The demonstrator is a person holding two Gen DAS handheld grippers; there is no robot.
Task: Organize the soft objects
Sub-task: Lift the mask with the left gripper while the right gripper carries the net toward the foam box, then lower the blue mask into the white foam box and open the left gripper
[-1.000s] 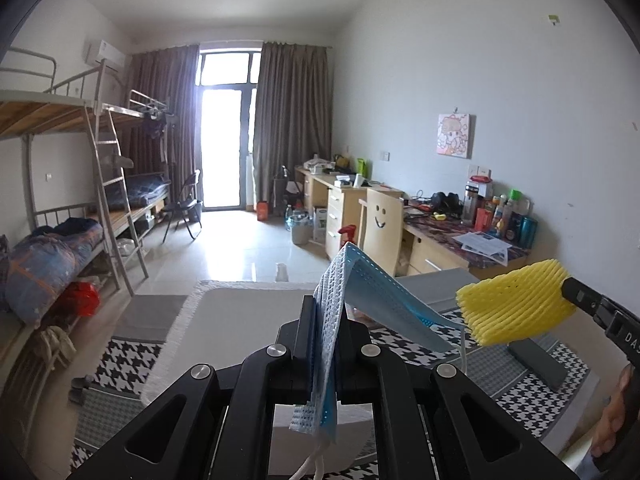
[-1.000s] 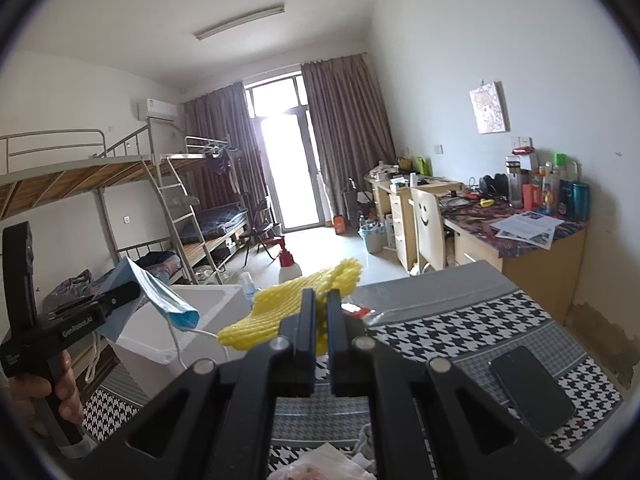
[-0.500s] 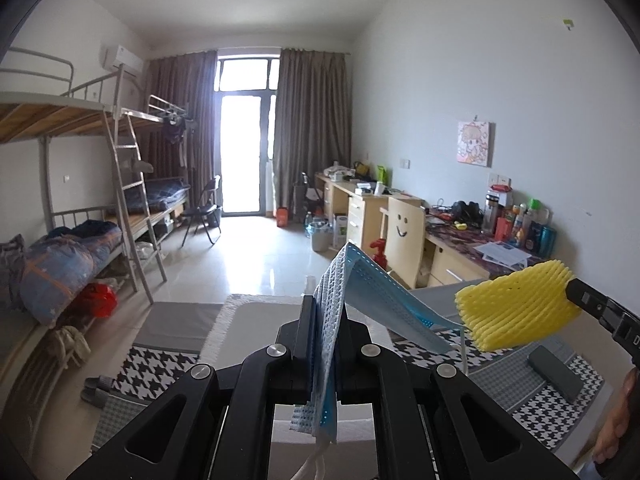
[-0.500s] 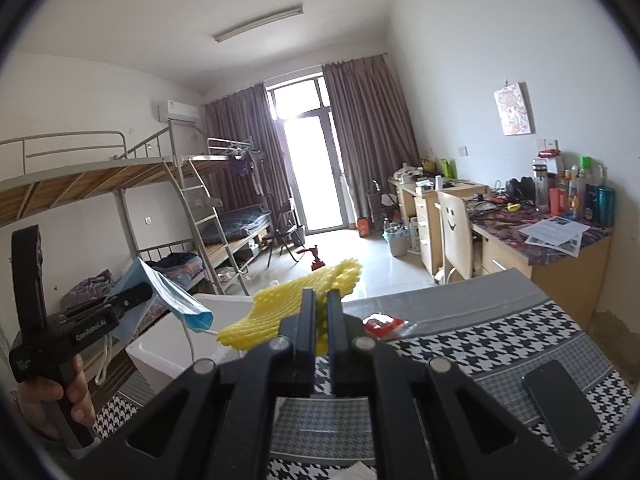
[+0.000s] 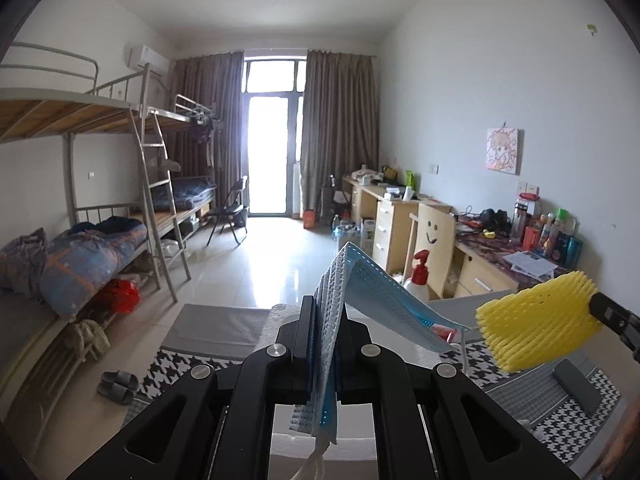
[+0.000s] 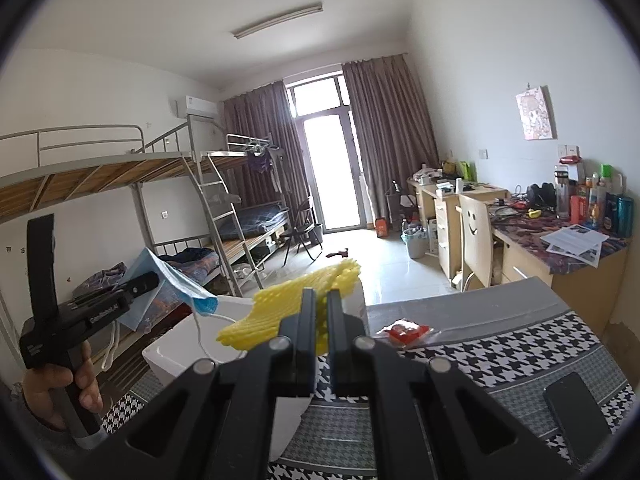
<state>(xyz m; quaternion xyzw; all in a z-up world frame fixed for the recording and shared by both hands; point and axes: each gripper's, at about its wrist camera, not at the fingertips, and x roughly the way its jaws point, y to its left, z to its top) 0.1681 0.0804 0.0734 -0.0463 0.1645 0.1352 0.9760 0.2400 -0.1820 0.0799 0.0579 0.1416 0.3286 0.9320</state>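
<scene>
Face mask (image 5: 362, 308) hanging pinched in left tool (image 5: 323, 344), foam fruit net (image 6: 280, 312) pinched in right tool (image 6: 318, 320). Both hovering just above white bin (image 6: 184, 344), bin lying nearer the left.

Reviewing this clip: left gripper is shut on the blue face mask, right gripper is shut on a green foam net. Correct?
Not quite. The foam net in the right gripper is yellow, not green, as the right wrist view shows. The left gripper is indeed shut on the blue face mask.

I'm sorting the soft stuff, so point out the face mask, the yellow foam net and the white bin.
face mask (image 5: 384, 292), left wrist view, on the blue pleated panel.
yellow foam net (image 5: 536, 320), left wrist view, on its ribbed middle.
white bin (image 6: 180, 350), right wrist view, on its near rim.
</scene>
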